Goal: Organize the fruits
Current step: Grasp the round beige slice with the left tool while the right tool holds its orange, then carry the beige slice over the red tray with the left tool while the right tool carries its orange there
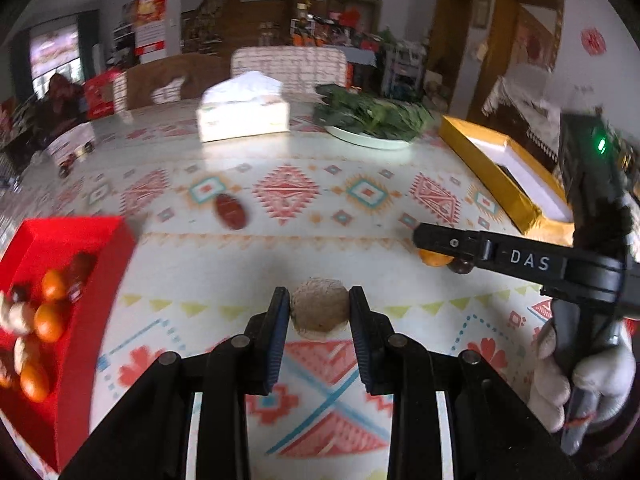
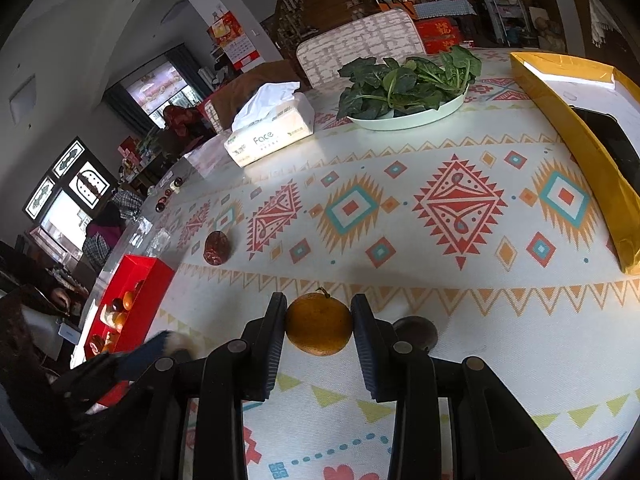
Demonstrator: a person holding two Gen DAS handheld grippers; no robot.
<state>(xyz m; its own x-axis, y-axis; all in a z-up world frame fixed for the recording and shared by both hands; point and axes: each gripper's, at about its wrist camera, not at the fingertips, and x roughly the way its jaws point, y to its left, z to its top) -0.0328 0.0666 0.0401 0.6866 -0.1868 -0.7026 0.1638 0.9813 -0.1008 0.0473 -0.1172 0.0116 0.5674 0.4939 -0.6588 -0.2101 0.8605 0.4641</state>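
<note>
My left gripper (image 1: 319,312) is shut on a tan walnut (image 1: 319,310), its pads touching both sides, just above the patterned tablecloth. My right gripper (image 2: 319,326) is shut on a small orange (image 2: 319,326); it shows in the left wrist view (image 1: 436,240) over the orange (image 1: 434,259). A dark round fruit (image 2: 416,332) lies just right of the orange. A red date (image 1: 230,211) lies on the cloth farther back and shows in the right wrist view (image 2: 216,247). A red box (image 1: 68,280) at the left holds several oranges, walnuts and dates.
A tissue box (image 1: 244,114) and a white plate of spinach (image 1: 370,118) stand at the far side. An open gold box (image 1: 504,172) lies along the right edge. Chairs stand behind the table.
</note>
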